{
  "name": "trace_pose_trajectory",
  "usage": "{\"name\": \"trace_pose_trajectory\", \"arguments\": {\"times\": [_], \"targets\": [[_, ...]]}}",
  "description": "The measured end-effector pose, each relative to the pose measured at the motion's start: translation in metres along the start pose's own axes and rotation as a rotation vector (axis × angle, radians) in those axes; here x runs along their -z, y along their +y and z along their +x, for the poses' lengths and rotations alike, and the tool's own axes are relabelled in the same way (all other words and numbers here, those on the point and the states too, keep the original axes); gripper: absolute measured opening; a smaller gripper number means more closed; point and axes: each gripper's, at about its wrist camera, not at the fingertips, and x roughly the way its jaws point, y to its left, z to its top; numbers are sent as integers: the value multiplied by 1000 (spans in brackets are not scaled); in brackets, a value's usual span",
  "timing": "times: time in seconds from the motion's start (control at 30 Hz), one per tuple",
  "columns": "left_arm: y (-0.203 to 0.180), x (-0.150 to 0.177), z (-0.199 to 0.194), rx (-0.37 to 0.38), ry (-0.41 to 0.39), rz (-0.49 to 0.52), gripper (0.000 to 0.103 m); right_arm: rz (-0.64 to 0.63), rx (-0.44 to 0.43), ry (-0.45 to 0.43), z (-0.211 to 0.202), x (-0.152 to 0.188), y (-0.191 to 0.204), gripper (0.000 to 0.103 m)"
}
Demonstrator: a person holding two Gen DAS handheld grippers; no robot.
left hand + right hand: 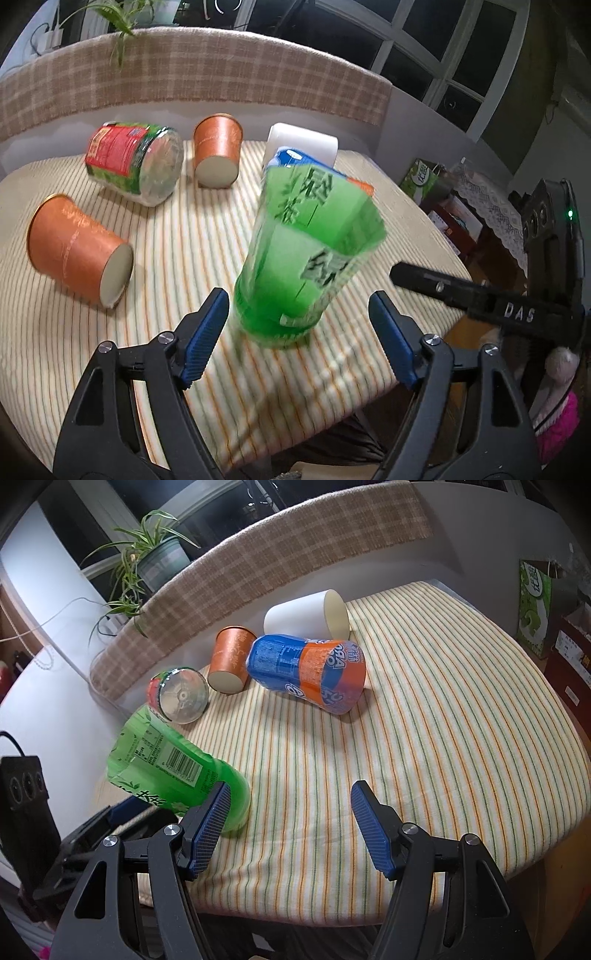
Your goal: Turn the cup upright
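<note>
A green cup (pixel 306 251) cut from a tea bottle stands tilted on the striped table, base down, mouth up and leaning away; it is motion-blurred. My left gripper (pixel 299 332) is open, its blue pads either side of the cup's base without touching. In the right wrist view the green cup (pixel 173 771) leans at the left, next to the left pad. My right gripper (pixel 290 823) is open and empty over bare cloth. It also shows in the left wrist view (pixel 480 295) at the right.
Lying on their sides: two orange paper cups (pixel 79 251) (pixel 218 149), a red-green clear cup (pixel 136 162), a blue-orange cup (pixel 310 672), a white cup (pixel 306 616). The striped table's edge (pixel 517 849) is near. A plaid sofa back (pixel 192 70) lies behind.
</note>
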Motion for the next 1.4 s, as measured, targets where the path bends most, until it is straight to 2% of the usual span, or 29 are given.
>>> {"name": "trace_pose_trajectory", "arguments": {"times": [0.07,0.2,0.43,0.47,0.5,0.57,0.73,0.8,0.83,0.87,1.1,1.4], "targets": [[4,4,-6,-15,-7,-4,80,-10,2,-8,-2,0,2,67],[10,10,-26,-90,-66,7,80,-32,4,-44,-9,-1,7,67],[19,3,-69,-245,-238,15,81,-111,41,-154,-28,-3,26,67],[19,1,-74,-260,-263,16,82,-124,49,-172,-31,-2,28,67],[19,-1,-78,-275,-285,18,88,-147,66,-203,-36,-1,33,67],[18,-3,-89,-310,-345,23,91,-180,89,-249,-43,1,39,78],[18,-8,-105,-369,-441,26,92,-280,167,-395,-62,8,58,84],[19,-7,-109,-385,-460,22,94,-310,192,-440,-66,12,64,86],[20,-8,-111,-393,-469,18,101,-320,201,-459,-67,13,66,86],[21,-7,-114,-399,-483,15,103,-325,206,-469,-68,13,67,88],[21,-5,-129,-450,-536,13,103,-337,224,-511,-68,15,74,90],[20,-6,-138,-469,-565,19,103,-322,224,-531,-69,13,74,90]]}}
